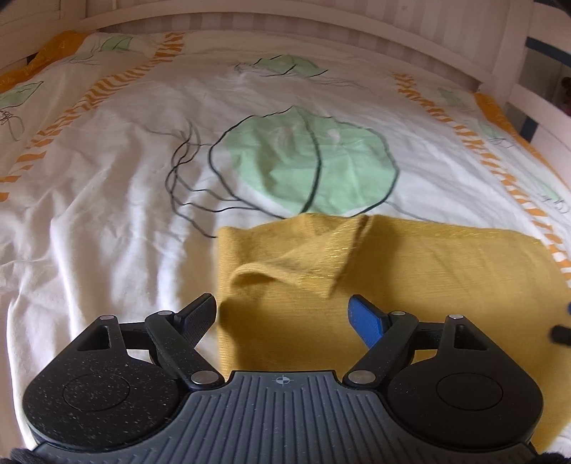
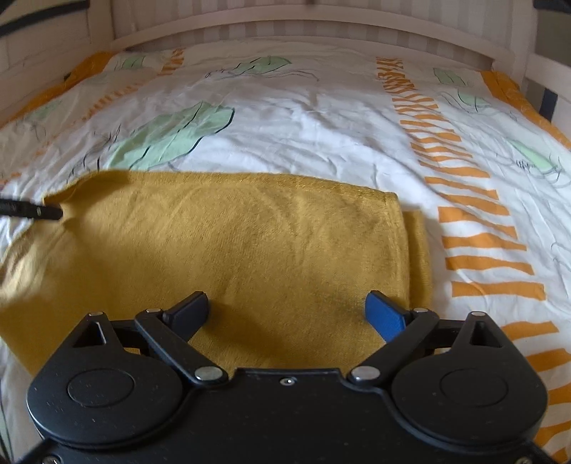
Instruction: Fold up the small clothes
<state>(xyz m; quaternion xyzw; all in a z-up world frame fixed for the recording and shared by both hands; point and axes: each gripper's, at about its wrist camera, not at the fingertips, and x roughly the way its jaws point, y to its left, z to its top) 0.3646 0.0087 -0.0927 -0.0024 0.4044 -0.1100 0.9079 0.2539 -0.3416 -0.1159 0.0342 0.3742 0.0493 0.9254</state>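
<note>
A mustard-yellow knitted garment [image 1: 410, 271] lies folded on the bed cover, with a raised flap near its left end. It also fills the middle of the right wrist view [image 2: 232, 250], lying flat with a folded edge on its right side. My left gripper [image 1: 283, 314] is open and empty, just above the garment's left part. My right gripper [image 2: 289, 310] is open and empty, above the garment's near right part. A tip of the left gripper [image 2: 32, 210] shows at the garment's left end in the right wrist view.
The white bed cover [image 1: 107, 185] has green leaf prints and orange striped bands [image 2: 474, 228]. A white wooden bed frame [image 1: 321, 21] runs along the far side and the right.
</note>
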